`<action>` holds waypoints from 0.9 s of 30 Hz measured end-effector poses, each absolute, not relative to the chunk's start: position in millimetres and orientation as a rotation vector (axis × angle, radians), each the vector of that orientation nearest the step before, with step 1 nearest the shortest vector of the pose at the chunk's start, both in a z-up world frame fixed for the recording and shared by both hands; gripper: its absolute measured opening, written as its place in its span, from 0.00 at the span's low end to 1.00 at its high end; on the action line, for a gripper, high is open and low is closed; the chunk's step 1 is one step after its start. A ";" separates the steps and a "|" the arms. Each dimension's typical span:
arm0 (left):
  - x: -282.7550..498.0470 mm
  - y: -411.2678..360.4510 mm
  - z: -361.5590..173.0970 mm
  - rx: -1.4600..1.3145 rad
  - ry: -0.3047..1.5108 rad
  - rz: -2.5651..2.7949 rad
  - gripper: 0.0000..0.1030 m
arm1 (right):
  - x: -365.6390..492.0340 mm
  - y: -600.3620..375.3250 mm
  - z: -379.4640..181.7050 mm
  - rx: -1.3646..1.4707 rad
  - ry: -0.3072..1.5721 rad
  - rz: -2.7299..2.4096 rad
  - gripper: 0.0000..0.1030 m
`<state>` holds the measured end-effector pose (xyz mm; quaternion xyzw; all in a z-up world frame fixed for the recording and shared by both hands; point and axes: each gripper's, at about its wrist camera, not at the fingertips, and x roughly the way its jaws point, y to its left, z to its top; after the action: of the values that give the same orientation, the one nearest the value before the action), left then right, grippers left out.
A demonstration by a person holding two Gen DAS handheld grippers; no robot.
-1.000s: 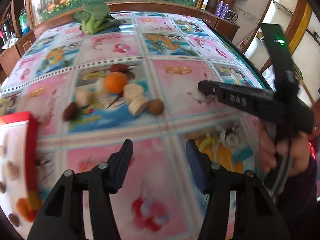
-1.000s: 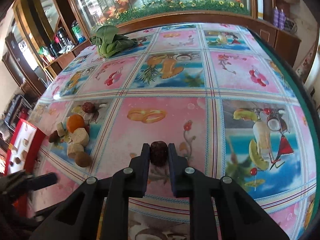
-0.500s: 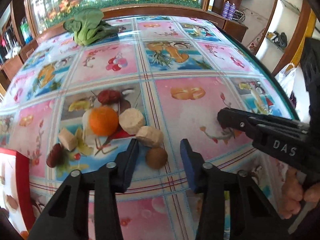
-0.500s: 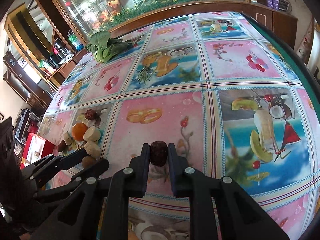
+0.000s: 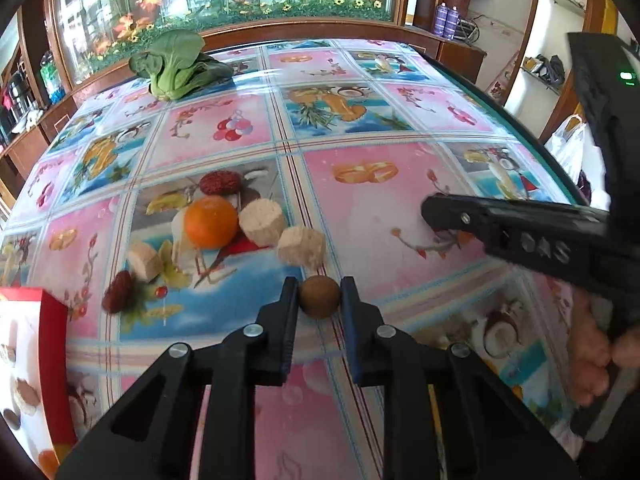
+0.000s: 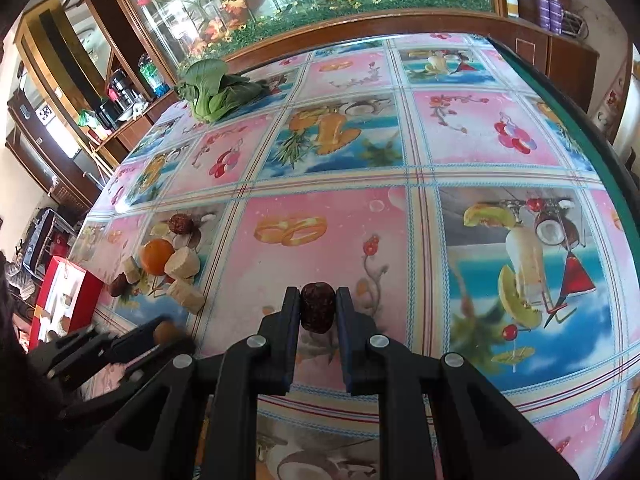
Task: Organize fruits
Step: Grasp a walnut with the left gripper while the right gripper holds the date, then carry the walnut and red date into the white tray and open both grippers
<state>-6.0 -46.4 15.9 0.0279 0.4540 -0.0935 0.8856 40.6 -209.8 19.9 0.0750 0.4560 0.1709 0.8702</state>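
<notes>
Bench (image 5: 400, 208) cloth bears the fruit heap; lift straight, clear of the orange (image 5: 210, 222). Left hand-held gripper (image 5: 319, 294), jaws just closing, pinches the brown nut-like fruit (image 5: 320, 295). Right hand-held gripper (image 6: 317, 307) clamps a date (image 6: 317, 307).

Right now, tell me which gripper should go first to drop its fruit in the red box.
Left. The left gripper is shut on the round brown fruit, and the red box sits just beside it. The right gripper, shut on the dark red date, is farther away.
</notes>
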 end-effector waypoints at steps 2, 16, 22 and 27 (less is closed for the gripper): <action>-19.7 -41.4 23.3 0.062 0.930 -0.183 0.22 | 38.1 -212.4 25.8 0.163 0.912 0.351 0.16; -142.7 99.4 93.9 -0.012 0.732 0.039 0.22 | 25.3 -228.3 45.2 0.268 0.690 0.238 0.16; -177.3 167.4 101.3 -0.015 0.676 0.176 0.22 | -2.9 -164.0 57.0 0.300 0.693 0.393 0.15; -188.1 211.2 97.4 -0.058 0.664 0.235 0.22 | -30.0 -55.6 69.2 0.222 0.725 0.645 0.15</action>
<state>-188.1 211.2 97.4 -0.0285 0.3250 0.1152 0.9382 -30.0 -55.6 69.2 0.1067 0.3478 0.3093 0.8786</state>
